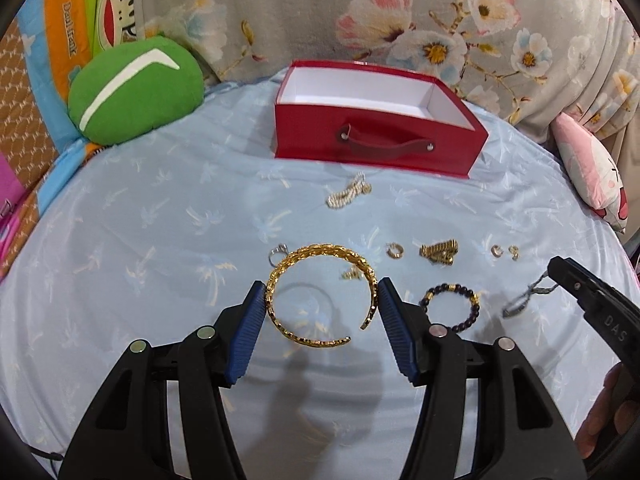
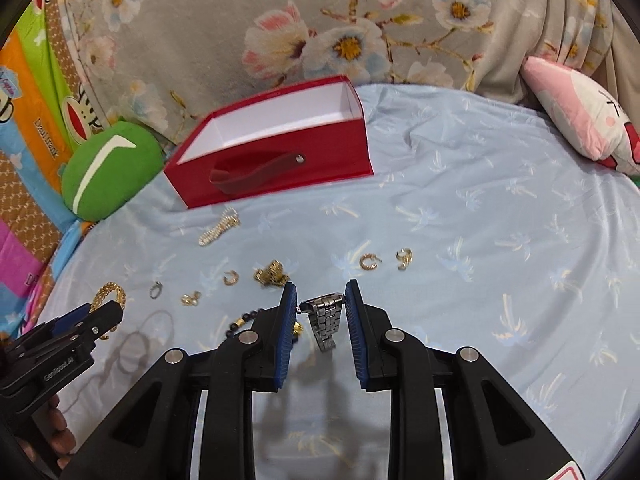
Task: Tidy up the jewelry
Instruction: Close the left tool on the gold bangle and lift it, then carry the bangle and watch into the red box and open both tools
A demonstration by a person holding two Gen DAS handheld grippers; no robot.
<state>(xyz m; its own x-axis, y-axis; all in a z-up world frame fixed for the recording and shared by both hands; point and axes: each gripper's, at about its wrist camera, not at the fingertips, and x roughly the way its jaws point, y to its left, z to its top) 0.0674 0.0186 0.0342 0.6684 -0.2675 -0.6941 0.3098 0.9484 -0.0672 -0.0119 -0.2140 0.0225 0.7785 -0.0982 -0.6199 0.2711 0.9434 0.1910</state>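
My left gripper [image 1: 322,290] is shut on a gold open bangle [image 1: 320,292] and holds it above the light blue sheet [image 1: 160,216]. My right gripper [image 2: 321,296] is shut on a silver metal watch [image 2: 324,316], whose band hangs down between the pads. The red open box [image 1: 376,136] with a white inside stands empty at the back. On the sheet lie a pearl bracelet [image 1: 348,194], a silver ring [image 1: 278,252], gold earrings [image 1: 395,250], a gold chain heap [image 1: 438,252] and a dark bead bracelet [image 1: 452,308].
A green cushion [image 1: 136,92] lies left of the box. A pink and white pillow [image 1: 592,168] lies at the right edge. A floral cloth [image 1: 400,12] hangs behind the box. Two small gold pieces [image 1: 504,251] lie at the right.
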